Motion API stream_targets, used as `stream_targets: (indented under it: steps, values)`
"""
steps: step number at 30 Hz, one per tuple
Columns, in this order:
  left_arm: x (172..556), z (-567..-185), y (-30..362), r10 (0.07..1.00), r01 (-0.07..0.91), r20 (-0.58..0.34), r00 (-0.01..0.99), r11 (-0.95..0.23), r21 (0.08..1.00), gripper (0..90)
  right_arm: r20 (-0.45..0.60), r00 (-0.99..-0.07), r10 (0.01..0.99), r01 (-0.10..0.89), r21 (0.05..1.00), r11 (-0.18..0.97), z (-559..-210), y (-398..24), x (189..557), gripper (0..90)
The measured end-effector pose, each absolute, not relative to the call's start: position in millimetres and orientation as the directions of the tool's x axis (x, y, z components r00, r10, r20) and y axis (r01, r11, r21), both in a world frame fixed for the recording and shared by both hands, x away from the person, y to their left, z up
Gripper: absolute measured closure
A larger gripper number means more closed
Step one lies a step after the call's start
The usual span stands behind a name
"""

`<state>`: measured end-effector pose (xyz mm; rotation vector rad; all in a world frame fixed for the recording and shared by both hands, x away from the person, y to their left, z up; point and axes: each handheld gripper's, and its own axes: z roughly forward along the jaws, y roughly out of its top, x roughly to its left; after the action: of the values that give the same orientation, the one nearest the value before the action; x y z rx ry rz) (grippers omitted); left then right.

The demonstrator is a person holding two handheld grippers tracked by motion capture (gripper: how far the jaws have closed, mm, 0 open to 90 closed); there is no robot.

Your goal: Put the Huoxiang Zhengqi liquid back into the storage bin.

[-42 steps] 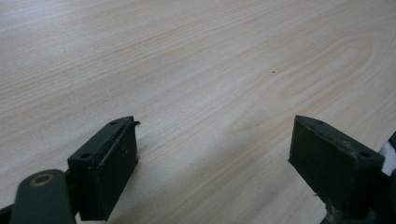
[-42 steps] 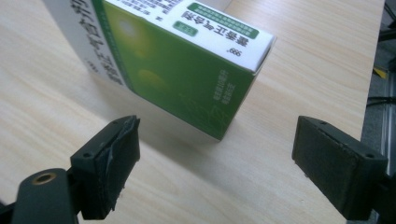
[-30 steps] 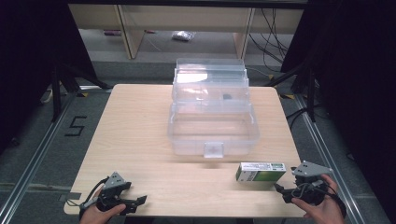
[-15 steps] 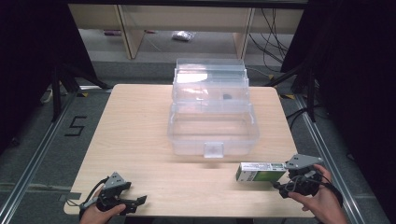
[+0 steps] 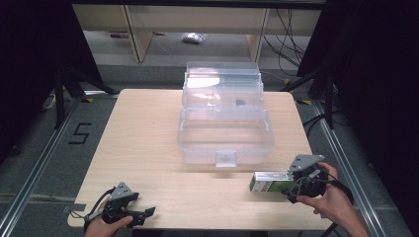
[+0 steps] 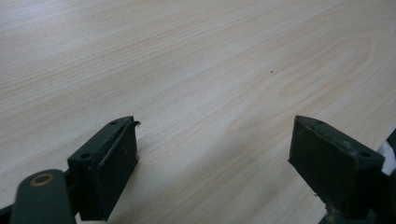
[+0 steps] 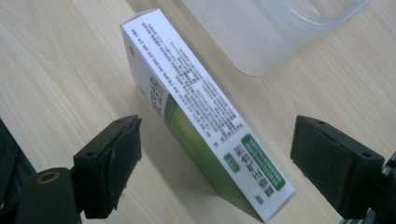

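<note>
While box (image 7: 205,126) lies btwn jaws, untouched | right hand-held gripper (image 7: 217,163) wide open, holds nothing

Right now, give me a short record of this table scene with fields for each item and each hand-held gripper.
surface: light wooden table
container: clear plastic storage box, lid open, at the table's middle
item: white and green cardboard carton, lying on the table in front of the box, to its right
right hand-held gripper: open, jaws on either side of the carton, not closed on it
left hand-held gripper: open, over bare wood at the near left edge
</note>
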<state>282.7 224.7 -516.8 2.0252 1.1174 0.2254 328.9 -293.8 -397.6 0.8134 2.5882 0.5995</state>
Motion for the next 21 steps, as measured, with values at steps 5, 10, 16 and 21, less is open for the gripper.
stream_targets:
  steps: [5, 10, 16, 21]
  values:
    - [282.6, -516.8, 224.8, 0.777, 0.634, -0.207, 0.595, -0.295, 0.715, 14.8, -0.208, -0.785, 0.583, 0.449, 0.456, 0.768, -398.4, -281.4, 337.6, 17.6]
    - [282.6, -516.8, 224.9, 0.777, 0.635, -0.209, 0.594, -0.293, 0.715, 14.8, -0.210, -0.806, 0.554, 0.439, 0.417, 0.796, -402.2, -272.4, 346.4, 18.1]
    - [282.8, -517.3, 225.3, 0.777, 0.631, -0.208, 0.595, -0.290, 0.719, 14.9, -0.188, -0.840, 0.508, 0.424, 0.355, 0.833, -409.9, -263.0, 357.6, 18.8]
    - [282.8, -517.1, 225.4, 0.777, 0.632, -0.208, 0.594, -0.291, 0.718, 14.9, -0.166, -0.865, 0.474, 0.413, 0.300, 0.860, -417.6, -258.0, 368.9, 18.8]
